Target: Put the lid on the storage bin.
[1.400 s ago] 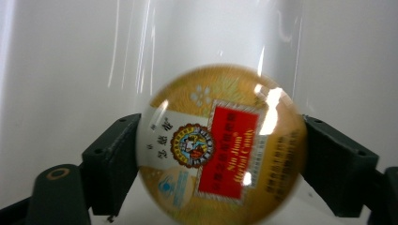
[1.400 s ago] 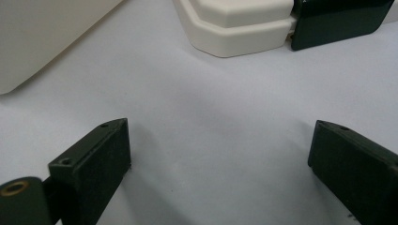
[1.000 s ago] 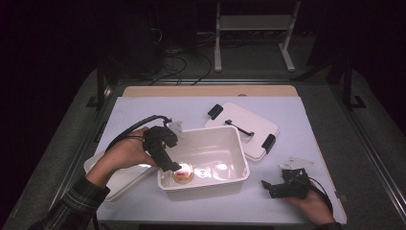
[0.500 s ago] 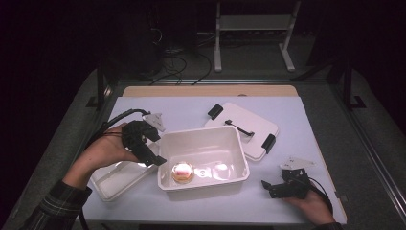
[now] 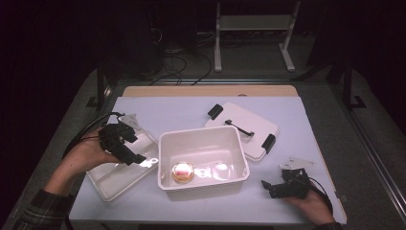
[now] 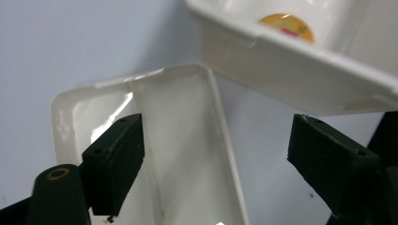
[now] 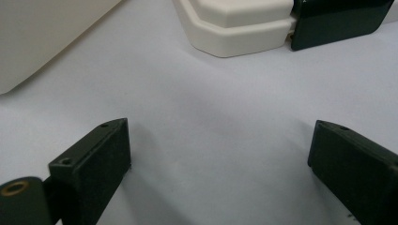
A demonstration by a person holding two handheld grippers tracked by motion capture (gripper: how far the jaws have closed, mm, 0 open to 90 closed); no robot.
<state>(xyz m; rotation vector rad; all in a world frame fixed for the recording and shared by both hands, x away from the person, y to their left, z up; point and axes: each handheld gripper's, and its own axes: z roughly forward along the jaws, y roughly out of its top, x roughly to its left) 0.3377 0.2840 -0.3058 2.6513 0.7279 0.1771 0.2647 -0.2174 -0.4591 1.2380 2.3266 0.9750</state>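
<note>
Tray-wise, here's how I read it: my left gripper [image 5: 139, 158] hangs right over the shallow white tray [image 5: 117, 175] at the left of the table [image 5: 191, 112], jaws spread wide with nothing between them. Looking along the left gripper view, one jaw sits over the tray's floor [image 6: 187, 154] and the other out past its long rim, so that rim runs between them, heading away from me. I'd guess the next move hangs on exactly that, since coming straight down and closing would pinch the wall.

The tray lies tilted on the table, long axis running from the near-left corner up toward the deep white bin [image 5: 203, 158], its far end just beside the bin's left wall. It's empty, glossy, thin-walled plastic with rounded corners, and I reckon it'll flex a bit if grabbed by one edge.

Inside the bin there's a small round cup with an orange-ish lid [image 5: 183, 172], lying near the front-left of the floor.

My right gripper [image 5: 268, 188] is well apart from all this, resting low on the table at the near right, jaws also wide apart and empty, facing the bin's lid [image 7: 244, 23] with its black latch [image 7: 338, 21]. Left hand is clearly the nearer one for the tray.
</note>
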